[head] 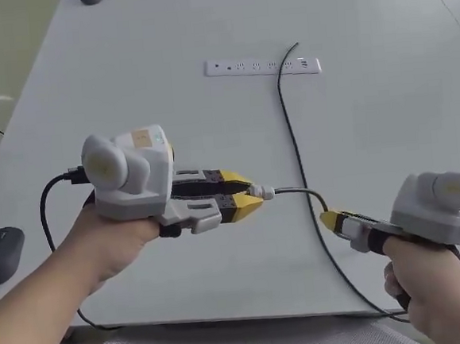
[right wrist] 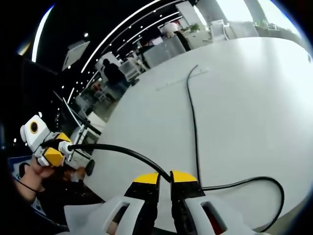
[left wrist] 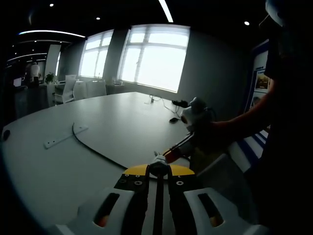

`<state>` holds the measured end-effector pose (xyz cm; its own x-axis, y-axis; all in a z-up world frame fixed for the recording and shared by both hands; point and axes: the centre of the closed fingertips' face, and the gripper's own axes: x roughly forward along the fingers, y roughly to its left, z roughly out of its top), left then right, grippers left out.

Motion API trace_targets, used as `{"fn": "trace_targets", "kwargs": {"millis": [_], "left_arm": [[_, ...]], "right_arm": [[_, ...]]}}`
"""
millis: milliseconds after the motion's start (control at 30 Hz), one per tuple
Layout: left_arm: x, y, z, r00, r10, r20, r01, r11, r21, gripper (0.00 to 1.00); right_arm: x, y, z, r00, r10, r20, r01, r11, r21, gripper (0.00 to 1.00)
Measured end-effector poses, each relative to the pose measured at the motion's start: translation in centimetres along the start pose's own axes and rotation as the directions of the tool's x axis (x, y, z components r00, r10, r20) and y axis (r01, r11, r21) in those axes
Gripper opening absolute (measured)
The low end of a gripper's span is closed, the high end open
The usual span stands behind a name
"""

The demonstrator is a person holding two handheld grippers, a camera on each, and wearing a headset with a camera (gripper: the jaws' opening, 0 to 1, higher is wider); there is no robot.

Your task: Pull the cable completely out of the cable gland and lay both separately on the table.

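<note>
My left gripper [head: 252, 196] is held above the near part of the white table [head: 126, 68], shut on a small pale cable gland [head: 263, 192] that sticks out past its yellow tips. A thin cable [head: 295, 190] runs from the gland to my right gripper [head: 327, 218], which is shut on it a short way to the right. In the left gripper view the gland [left wrist: 159, 164] sits between the jaws, with the right gripper [left wrist: 171, 153] just beyond. In the right gripper view the cable [right wrist: 112, 148] arcs from my right gripper [right wrist: 165, 177] to the left gripper [right wrist: 56, 147].
A white power strip [head: 261, 66] lies at the far middle of the table. Its black cord [head: 296, 151] runs toward the near edge, passing under the held cable. A dark mouse [head: 1, 254] lies at the left edge.
</note>
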<state>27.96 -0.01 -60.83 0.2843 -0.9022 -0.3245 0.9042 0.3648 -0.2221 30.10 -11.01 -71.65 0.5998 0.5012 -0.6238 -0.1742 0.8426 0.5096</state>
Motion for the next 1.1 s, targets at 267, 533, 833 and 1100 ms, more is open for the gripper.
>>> {"fn": "trace_targets", "kwargs": {"millis": [267,533,833,1100], "left_arm": [[-0.2,0.0,0.2,0.9999,0.006,0.010,-0.006,1.000,-0.002,0.15],[-0.7,0.1,0.3,0.9997,0.019,0.012,-0.019,1.000,-0.008,0.15],[-0.6,0.0,0.1,0.9999,0.014,0.002,-0.014,1.000,-0.010,0.15],[-0.4,-0.1,0.1,1.0000,0.009,0.000,-0.009,1.000,-0.012,0.15]], "right_arm": [[-0.7,0.7,0.4,0.9999,-0.009,0.010,0.010,0.989,-0.148,0.04],[-1.5,1.6,0.8,0.9997,0.016,0.021,-0.011,0.978,-0.208,0.09],[-2.9,5.4,2.5,0.9976,0.068,0.014,-0.049,0.837,-0.545,0.22],[-2.7,11.2,3.5,0.9892,0.146,-0.007,-0.088,0.555,-0.827,0.23]]}}
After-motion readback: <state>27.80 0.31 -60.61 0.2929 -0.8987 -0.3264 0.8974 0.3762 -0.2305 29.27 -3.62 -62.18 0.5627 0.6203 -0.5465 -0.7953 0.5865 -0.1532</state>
